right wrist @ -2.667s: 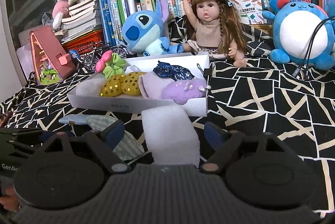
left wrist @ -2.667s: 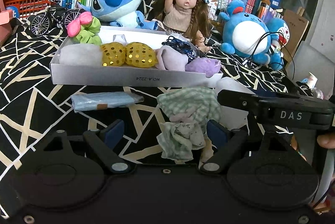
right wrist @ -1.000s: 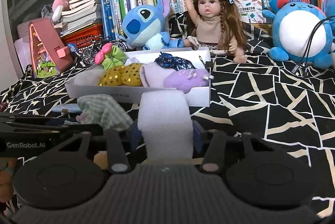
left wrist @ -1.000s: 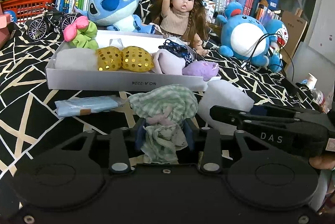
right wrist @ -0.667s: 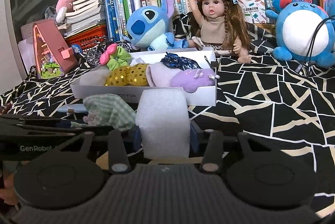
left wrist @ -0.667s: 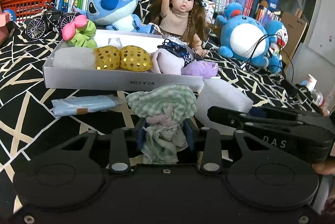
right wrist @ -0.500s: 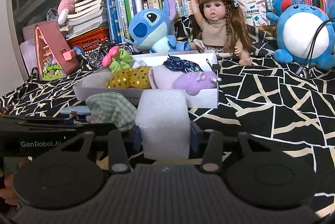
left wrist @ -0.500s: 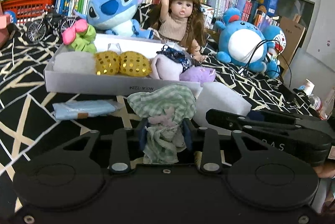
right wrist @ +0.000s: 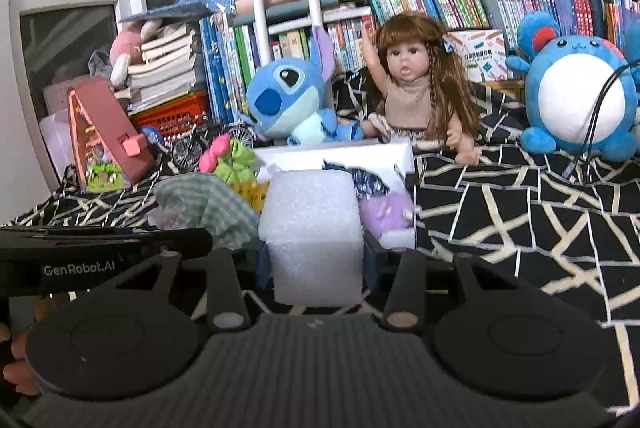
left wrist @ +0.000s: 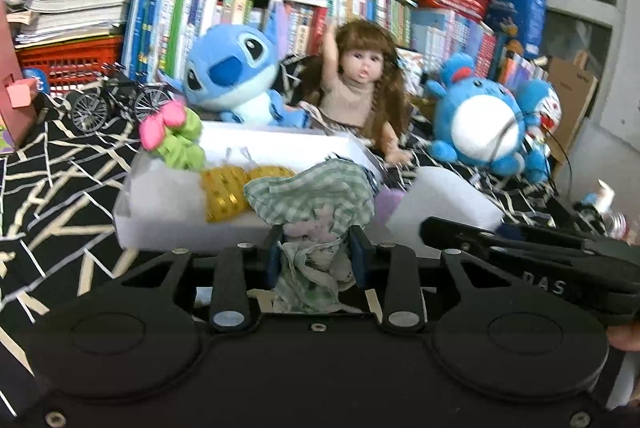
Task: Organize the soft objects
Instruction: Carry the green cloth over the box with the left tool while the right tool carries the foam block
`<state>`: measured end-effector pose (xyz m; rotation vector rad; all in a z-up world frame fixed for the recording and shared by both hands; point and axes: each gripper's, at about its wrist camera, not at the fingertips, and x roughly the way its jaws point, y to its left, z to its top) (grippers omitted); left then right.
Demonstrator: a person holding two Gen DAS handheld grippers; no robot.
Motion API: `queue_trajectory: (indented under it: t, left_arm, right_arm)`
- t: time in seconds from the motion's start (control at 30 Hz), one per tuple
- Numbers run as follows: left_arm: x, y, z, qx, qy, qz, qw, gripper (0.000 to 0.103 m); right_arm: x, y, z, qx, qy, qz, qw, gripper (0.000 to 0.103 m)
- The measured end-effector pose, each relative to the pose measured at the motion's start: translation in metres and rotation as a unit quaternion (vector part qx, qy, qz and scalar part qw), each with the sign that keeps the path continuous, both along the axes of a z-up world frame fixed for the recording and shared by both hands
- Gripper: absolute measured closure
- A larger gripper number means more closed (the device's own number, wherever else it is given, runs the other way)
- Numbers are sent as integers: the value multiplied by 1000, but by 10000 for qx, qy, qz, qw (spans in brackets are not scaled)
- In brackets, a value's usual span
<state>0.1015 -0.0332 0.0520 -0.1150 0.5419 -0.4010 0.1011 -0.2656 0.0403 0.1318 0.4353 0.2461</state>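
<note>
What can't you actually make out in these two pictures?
- Left wrist view: green checked cloth bundle hides the near right part of the white shallow box; whole picture motion-blurred.
- Right wrist view: white foam block hides the box's middle.
- Book titles: too small in both views.

Your right gripper (right wrist: 316, 260) clamps the white foam block (right wrist: 314, 234) just in front of the white box (right wrist: 396, 152). Left of the box, your left gripper (right wrist: 172, 234) carries the green checked cloth (right wrist: 208, 204).
</note>
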Motion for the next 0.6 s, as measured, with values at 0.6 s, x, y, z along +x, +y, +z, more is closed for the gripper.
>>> queue_trajectory:
  t: [0.6]
  left_arm:
    - [118,6,33,-650,200,445,9967,71]
  right_arm:
    - [103,-14,33,809,359,-457,9950,54]
